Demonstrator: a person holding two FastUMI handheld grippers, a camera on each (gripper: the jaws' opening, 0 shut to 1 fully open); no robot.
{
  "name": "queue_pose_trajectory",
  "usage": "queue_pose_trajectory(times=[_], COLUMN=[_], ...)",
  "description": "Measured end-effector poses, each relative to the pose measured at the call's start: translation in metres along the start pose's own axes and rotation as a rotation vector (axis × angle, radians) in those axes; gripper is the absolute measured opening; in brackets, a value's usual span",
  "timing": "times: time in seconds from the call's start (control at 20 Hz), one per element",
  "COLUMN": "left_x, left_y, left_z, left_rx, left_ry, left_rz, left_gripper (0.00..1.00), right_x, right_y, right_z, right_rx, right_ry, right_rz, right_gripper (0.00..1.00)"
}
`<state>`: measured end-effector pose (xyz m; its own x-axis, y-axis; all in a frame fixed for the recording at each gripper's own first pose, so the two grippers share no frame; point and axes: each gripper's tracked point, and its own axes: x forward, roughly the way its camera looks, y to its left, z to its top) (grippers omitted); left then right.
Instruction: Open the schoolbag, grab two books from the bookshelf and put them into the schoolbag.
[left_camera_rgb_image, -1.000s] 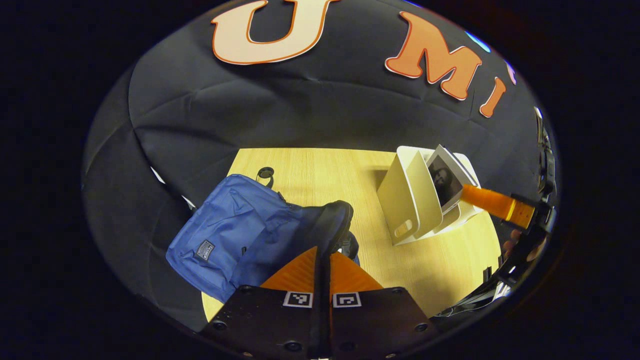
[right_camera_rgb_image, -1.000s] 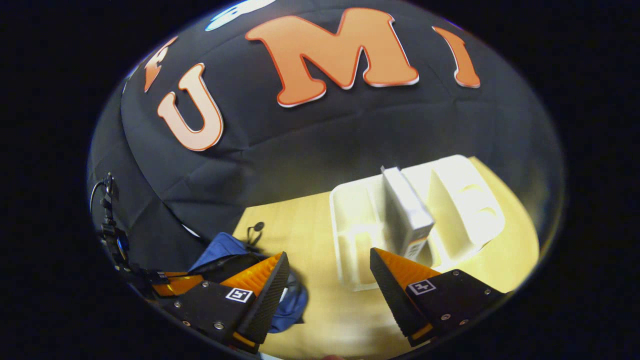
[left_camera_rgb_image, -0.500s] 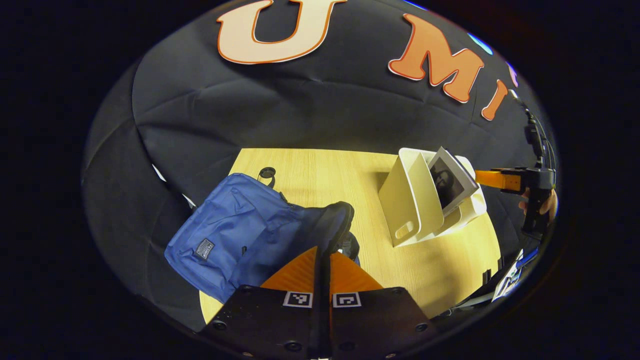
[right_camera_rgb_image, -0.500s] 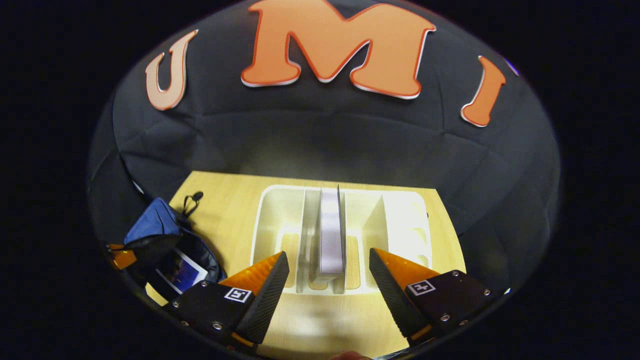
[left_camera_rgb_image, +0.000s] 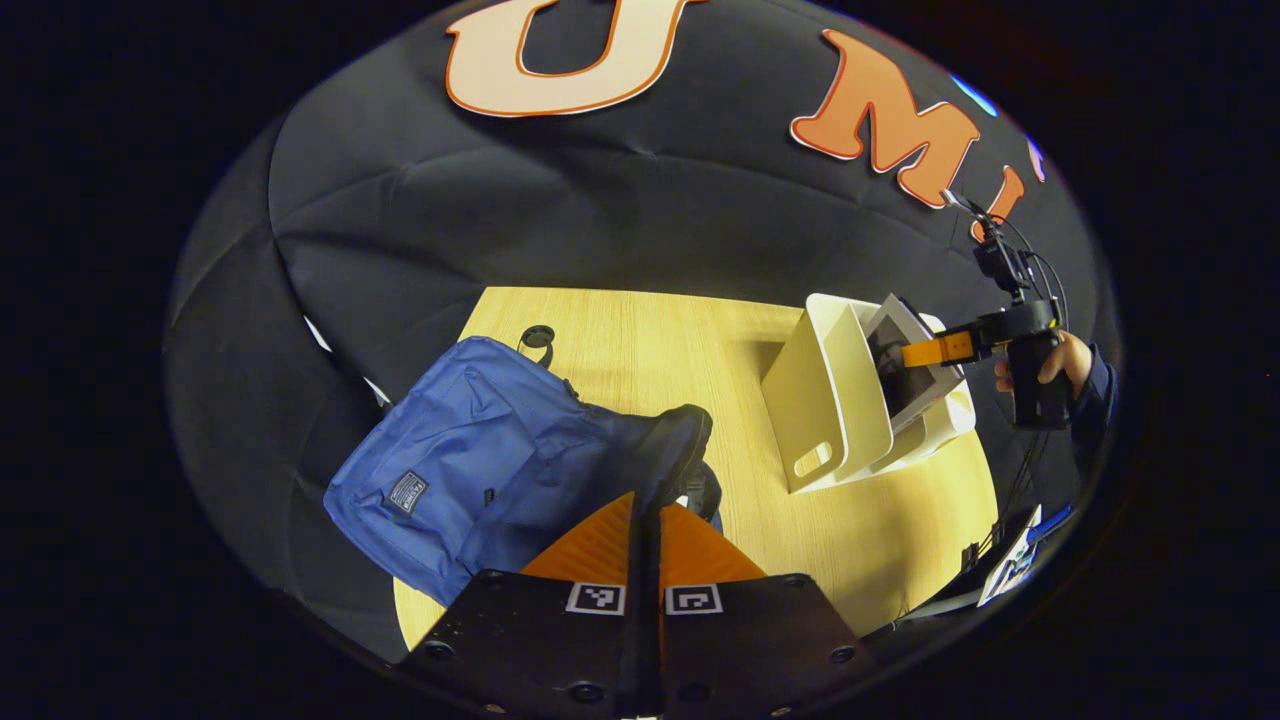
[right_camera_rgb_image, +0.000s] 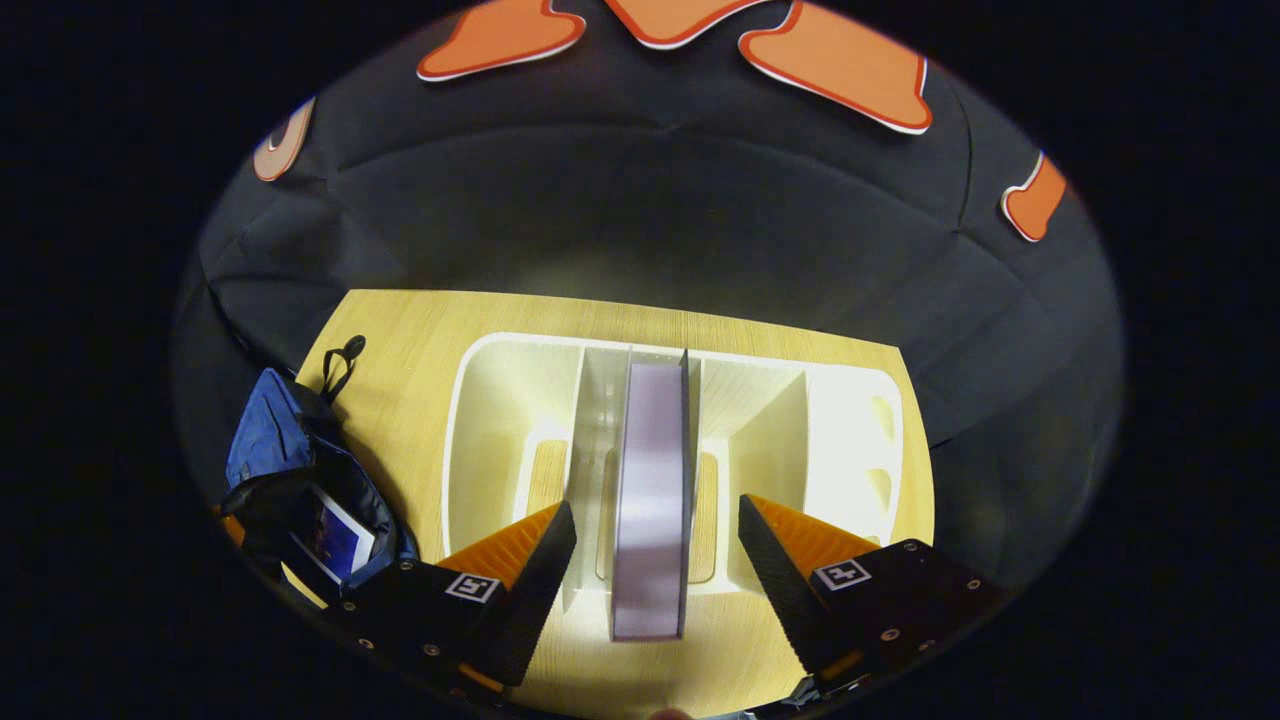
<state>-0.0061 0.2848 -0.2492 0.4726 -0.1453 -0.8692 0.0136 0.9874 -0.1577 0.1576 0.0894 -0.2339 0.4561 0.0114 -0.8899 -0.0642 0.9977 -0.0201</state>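
Note:
The blue schoolbag (left_camera_rgb_image: 450, 470) lies on the wooden table (left_camera_rgb_image: 650, 340), its dark mouth held up. My left gripper (left_camera_rgb_image: 645, 505) is shut on the black rim of that mouth. A book (right_camera_rgb_image: 335, 535) lies inside the schoolbag (right_camera_rgb_image: 270, 450). The white bookshelf (right_camera_rgb_image: 500, 400) holds one upright book (right_camera_rgb_image: 650, 470) in its middle slot. My right gripper (right_camera_rgb_image: 655, 510) is open, one finger on each side of this book and apart from it. From the left gripper view, the right gripper (left_camera_rgb_image: 935, 350) reaches into the bookshelf (left_camera_rgb_image: 820, 400), held by a hand (left_camera_rgb_image: 1060, 360).
The bag's black hanging loop (left_camera_rgb_image: 537, 335) rests on the table behind it. Cables and small items (left_camera_rgb_image: 1010, 570) sit off the table's right front edge. The bookshelf's outer slots (right_camera_rgb_image: 850, 430) hold nothing. Bare table (left_camera_rgb_image: 860, 530) lies between bag and shelf.
My right gripper has swung to face the bookshelf and moved in, so the upright book now stands between its open fingers. The left gripper has kept its hold on the bag.

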Motion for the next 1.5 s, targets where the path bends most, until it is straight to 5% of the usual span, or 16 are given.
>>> queue_pose_trajectory(times=[0.1,0.15,0.25,0.4,0.5,0.55,0.85,0.9,0.95,1.5], left_x=[0.002,0.002,0.004,0.006,0.006,0.006,0.002,0.002,0.001,-0.007], left_y=[0.001,0.001,0.001,0.002,0.001,0.0,-0.001,-0.002,-0.002,-0.005], left_z=[-0.001,0.0,-0.001,0.0,0.002,0.002,0.003,0.004,0.004,0.008], left_rx=[-0.005,-0.006,-0.01,-0.012,-0.006,-0.001,0.002,0.005,0.006,0.022], left_ry=[0.006,0.008,0.012,0.017,0.018,0.019,0.012,0.009,0.007,-0.018], left_rz=[0.0,0.001,0.002,0.005,0.008,0.008,0.003,0.001,0.001,0.011], left_gripper=[0.01,0.01,0.01,0.01,0.0,0.01,0.0,0.01,0.01,0.01], right_x=[0.009,0.012,0.016,0.016,0.016,0.013,-0.024,-0.037,-0.05,-0.206], right_y=[-0.005,-0.009,-0.009,0.006,0.007,0.007,-0.007,-0.01,-0.013,-0.013], right_z=[0.003,0.002,0.0,-0.008,-0.009,-0.011,-0.007,-0.005,-0.002,0.024], right_rx=[0.0,-0.009,-0.015,-0.003,0.004,0.004,0.044,0.049,0.057,0.111], right_ry=[0.028,0.04,0.069,0.116,0.134,0.139,0.105,0.09,0.069,-0.179], right_rz=[-0.006,-0.015,0.002,0.053,0.063,0.071,0.11,0.126,0.138,0.302], right_gripper=[0.98,0.84,0.8,0.49,0.47,0.38,0.35,0.44,0.35,0.34])
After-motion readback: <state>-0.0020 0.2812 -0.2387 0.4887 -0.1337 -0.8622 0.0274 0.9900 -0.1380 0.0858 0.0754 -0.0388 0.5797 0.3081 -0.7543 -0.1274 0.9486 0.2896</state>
